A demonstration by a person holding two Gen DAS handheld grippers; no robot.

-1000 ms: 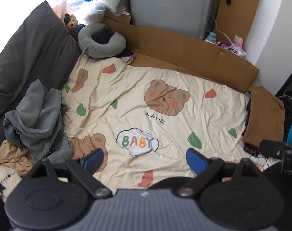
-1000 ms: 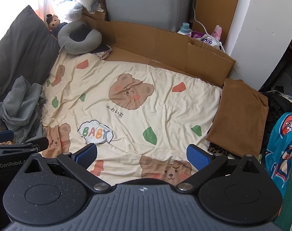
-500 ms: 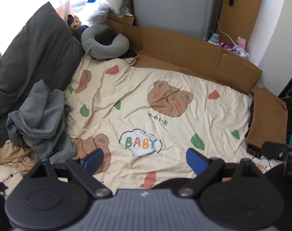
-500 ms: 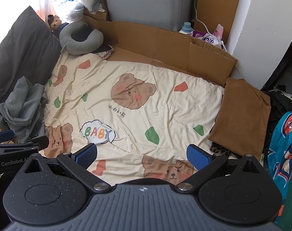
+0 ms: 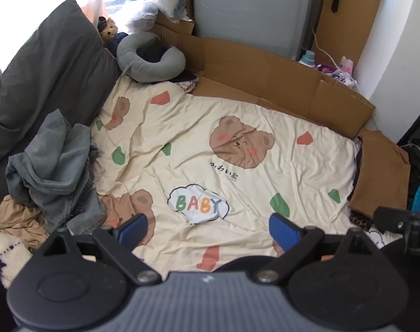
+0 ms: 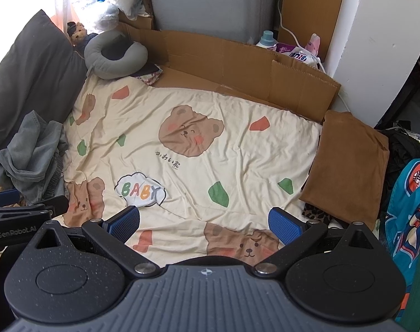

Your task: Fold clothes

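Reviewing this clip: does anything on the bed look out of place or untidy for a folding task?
Yes. A crumpled heap of grey clothes sits unfolded at the sheet's left edge, with a tan garment bunched below it. At the right edge a brown garment already lies folded flat. Both grippers hover open and empty.

Crumpled grey clothes (image 5: 52, 163) heaped at the sheet's left edge; brown garment (image 6: 348, 163) folded flat right.

A leopard-print cloth (image 6: 316, 212) is lying mostly hidden under the folded brown garment (image 6: 351, 163); a teal printed fabric (image 6: 406, 215) is running off the right edge.
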